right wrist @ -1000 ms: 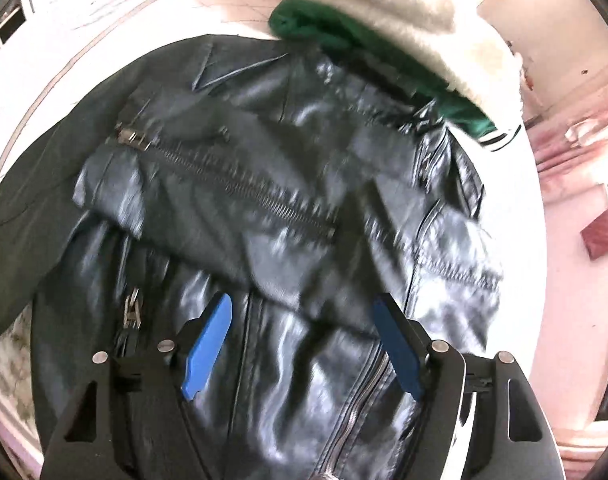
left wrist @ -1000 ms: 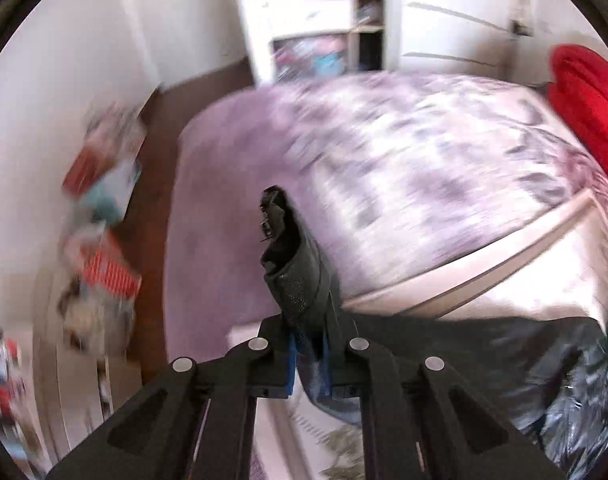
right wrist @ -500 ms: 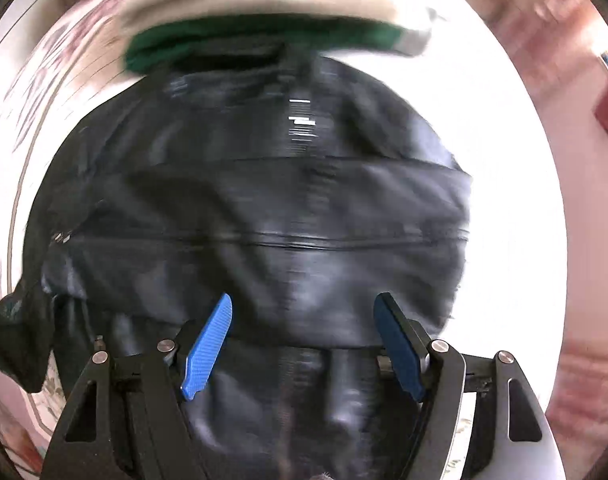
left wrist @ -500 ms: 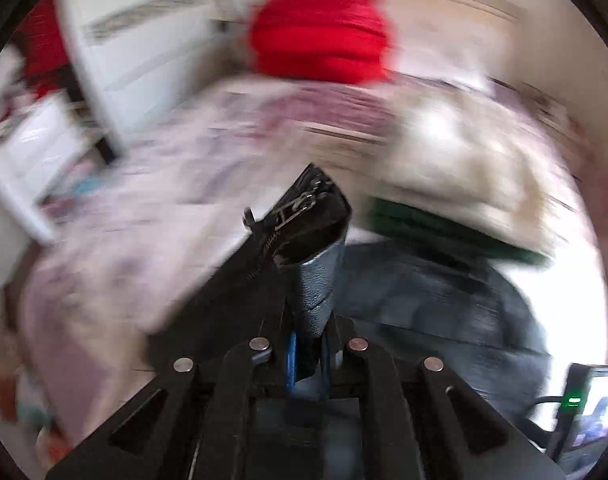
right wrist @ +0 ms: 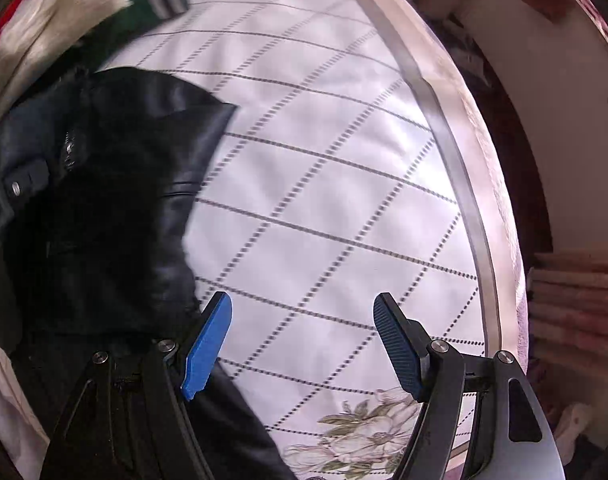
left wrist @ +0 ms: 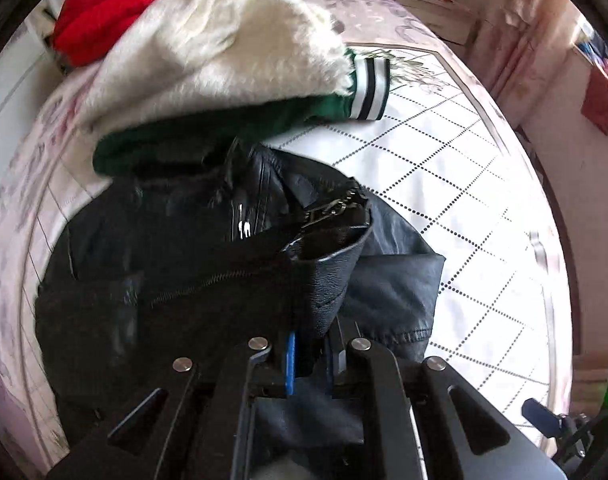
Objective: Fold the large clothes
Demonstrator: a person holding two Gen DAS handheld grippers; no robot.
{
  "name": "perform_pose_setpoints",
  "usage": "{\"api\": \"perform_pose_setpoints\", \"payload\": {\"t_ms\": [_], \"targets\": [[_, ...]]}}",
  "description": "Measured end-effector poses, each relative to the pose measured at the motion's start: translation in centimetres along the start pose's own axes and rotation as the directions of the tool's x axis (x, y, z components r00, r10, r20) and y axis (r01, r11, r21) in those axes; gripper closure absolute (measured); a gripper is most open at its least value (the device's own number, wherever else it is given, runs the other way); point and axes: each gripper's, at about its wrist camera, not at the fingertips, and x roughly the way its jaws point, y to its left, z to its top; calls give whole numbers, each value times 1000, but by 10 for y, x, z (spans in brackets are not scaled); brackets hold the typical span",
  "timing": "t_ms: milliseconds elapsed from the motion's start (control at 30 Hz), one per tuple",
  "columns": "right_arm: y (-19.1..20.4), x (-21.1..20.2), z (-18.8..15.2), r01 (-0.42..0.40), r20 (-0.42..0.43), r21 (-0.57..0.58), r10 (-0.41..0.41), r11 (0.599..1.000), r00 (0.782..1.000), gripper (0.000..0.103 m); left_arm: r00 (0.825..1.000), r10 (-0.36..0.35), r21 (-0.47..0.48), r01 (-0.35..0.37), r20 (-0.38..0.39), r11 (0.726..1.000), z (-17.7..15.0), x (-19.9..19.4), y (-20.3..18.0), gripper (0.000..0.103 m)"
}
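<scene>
Left wrist view: left gripper (left wrist: 309,354) clamped on a fold of the black leather jacket (left wrist: 176,264), jaws nearly together with leather pinched between them; the fold, with its zipper pull (left wrist: 335,207), sticks up just ahead of the fingertips. Rest of jacket spread on the bedspread (left wrist: 455,184) ahead and to the left of the tool. Beyond it, a white fluffy jacket (left wrist: 208,44) with green lining and striped cuff (left wrist: 369,88), and something red (left wrist: 112,4) farther back, seen clearly only here. Far lower right, a dark device with a green light, cut off by the frame edge, unidentifiable.

Right wrist view: right gripper (right wrist: 304,340) wide open, nothing between the blue pads (right wrist: 208,344), only white checked bedspread (right wrist: 323,160) under the gap. Jacket (right wrist: 116,208) off to the left of the tool, its edge just beside the left pad; contact not clear. Part of the left gripper's body (right wrist: 18,188) poking in at the far left edge. Flower print (right wrist: 359,432) below the tool, seen only here. Fluffy jacket (right wrist: 52,12) blurred at top left.
</scene>
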Motion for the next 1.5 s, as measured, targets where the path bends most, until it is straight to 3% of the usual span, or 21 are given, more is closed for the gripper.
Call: {"api": "perform_pose_setpoints", "payload": {"t_ms": [67,133,167,200,333,433,533,667,700,733,767,800,867,967,1033,1133,1233,1300,1367,1433,1500], "targets": [[-16,-6,5,-57,-9,33,57,998,998,27,999,-51,-67,51,-4,996,0,-4,17,88],[-25,-3,16,-125,-19,68,126,990,992,27,995,-96,-145,96,8,985,-4,-16,35,63],[-29,0,19,-167,-27,89,170,982,985,27,994,-104,-186,106,19,977,-4,-23,49,33],[-32,6,19,-195,-29,103,198,976,980,27,995,-98,-220,103,33,970,-5,-30,63,15],[-38,-2,26,-345,6,178,349,922,937,27,997,-26,-345,49,71,937,-19,-62,119,14],[-30,-6,36,-421,55,189,419,887,907,27,995,90,-451,-61,42,890,-38,-73,167,14],[-1,-3,63,-435,58,171,431,884,900,27,977,212,-519,-186,-9,834,-59,-68,208,14],[58,30,93,-394,16,98,395,914,919,30,938,329,-542,-335,-112,771,-72,-38,246,14],[67,34,98,-357,15,71,357,931,934,37,929,346,-546,-360,-133,757,-73,-30,255,14],[81,36,99,-280,19,14,280,960,960,63,920,361,-546,-383,-153,745,-75,-20,264,14],[89,36,98,-233,31,-21,234,972,972,74,910,373,-543,-408,-181,734,-77,-12,273,14],[92,32,95,-210,55,-35,212,977,976,77,904,378,-540,-424,-201,727,-79,-6,281,14],[93,20,86,-193,94,-62,198,979,976,83,896,382,-535,-443,-228,719,-82,5,296,14],[90,3,73,-172,116,-83,181,982,977,84,896,369,-526,-443,-247,726,-82,22,312,14],[94,7,70,-126,82,-129,137,984,987,83,895,363,-514,-447,-261,732,-81,34,317,14],[93,28,82,-103,-13,-108,102,989,995,72,894,350,-502,-446,-278,741,-77,50,321,5],[78,26,102,-193,-59,19,193,981,979,67,895,350,-501,-445,-277,742,-75,51,323,4],[68,15,112,-263,-26,82,266,961,964,65,898,346,-505,-439,-271,743,-76,48,323,4],[66,9,118,-325,13,92,325,941,946,47,905,338,-526,-425,-259,736,-77,41,323,4],[70,17,123,-376,7,87,376,923,926,43,906,347,-533,-423,-242,733,-76,33,319,4],[80,33,129,-303,-28,68,305,951,952,43,904,368,-521,-426,-215,740,-73,26,311,4]]}}
